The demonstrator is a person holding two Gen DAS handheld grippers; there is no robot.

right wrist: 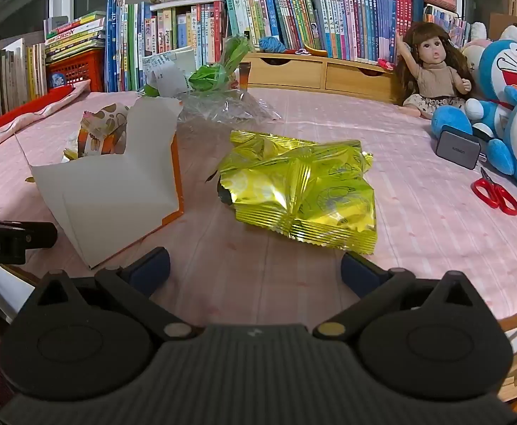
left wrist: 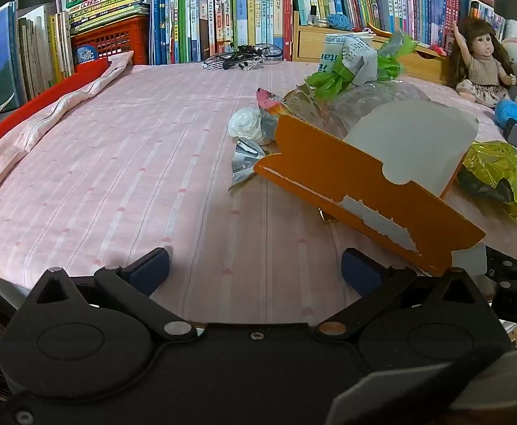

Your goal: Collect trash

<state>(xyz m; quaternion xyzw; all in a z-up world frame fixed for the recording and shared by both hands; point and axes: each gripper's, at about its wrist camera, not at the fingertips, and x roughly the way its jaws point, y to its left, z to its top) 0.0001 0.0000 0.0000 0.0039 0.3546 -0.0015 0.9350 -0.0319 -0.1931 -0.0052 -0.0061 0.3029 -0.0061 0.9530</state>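
Both the left gripper [left wrist: 255,265] and right gripper [right wrist: 255,265] gape empty; the wrapper [right wrist: 299,191] at 12 o'clock may slip, being glossy.

The carton [right wrist: 117,191] is lying on the desk [right wrist: 418,248], left of the snack bag [right wrist: 304,191]. Behind both, the plastic bag [right wrist: 223,109] is resting. The doll [right wrist: 432,74] and the plush toys [right wrist: 510,106] are sitting at far right, with the scissors [right wrist: 494,193] lying before them. Books [right wrist: 294,14] are standing along the back.
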